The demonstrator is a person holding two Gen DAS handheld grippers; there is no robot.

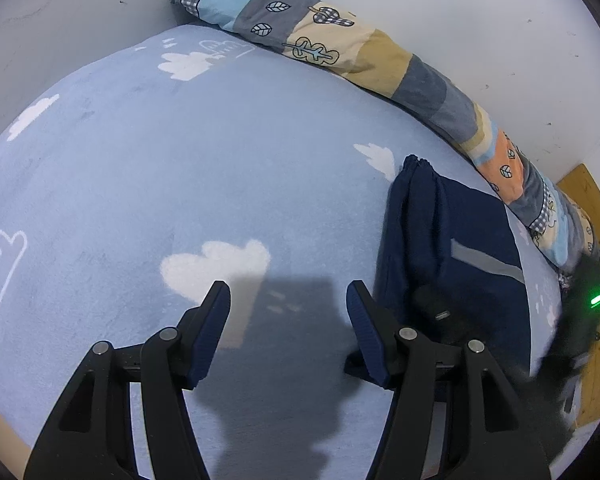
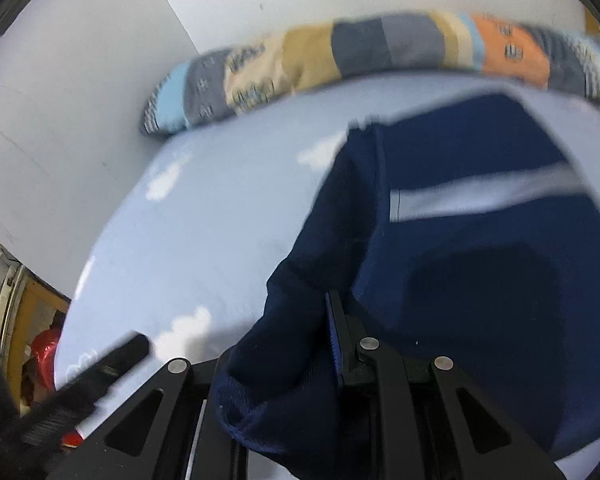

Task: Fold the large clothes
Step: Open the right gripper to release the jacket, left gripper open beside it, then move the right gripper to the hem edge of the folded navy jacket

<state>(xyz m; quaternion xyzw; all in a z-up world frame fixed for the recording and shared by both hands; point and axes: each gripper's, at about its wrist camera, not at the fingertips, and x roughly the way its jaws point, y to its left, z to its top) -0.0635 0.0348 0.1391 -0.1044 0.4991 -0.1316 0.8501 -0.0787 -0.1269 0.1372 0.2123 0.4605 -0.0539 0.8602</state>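
Note:
A navy garment (image 1: 460, 220) with a grey reflective stripe lies folded on the right side of the bed, its gathered hem pointing toward the wall. In the right wrist view the same navy garment (image 2: 480, 280) fills the lower right. My right gripper (image 2: 300, 344) is shut on a bunched edge of it, and the cloth drapes over and hides the left finger. My left gripper (image 1: 288, 304) is open above the bare sheet, just left of the garment, with nothing between its fingers. That left gripper also appears as a blurred black shape (image 2: 116, 360) at the lower left.
The bed has a light blue sheet with white clouds (image 1: 220, 160). A rolled patchwork quilt (image 1: 340, 48) runs along the white wall behind it. Wooden floor (image 1: 588, 200) shows past the bed's right edge, near a dark blurred device with a green light (image 1: 596, 300).

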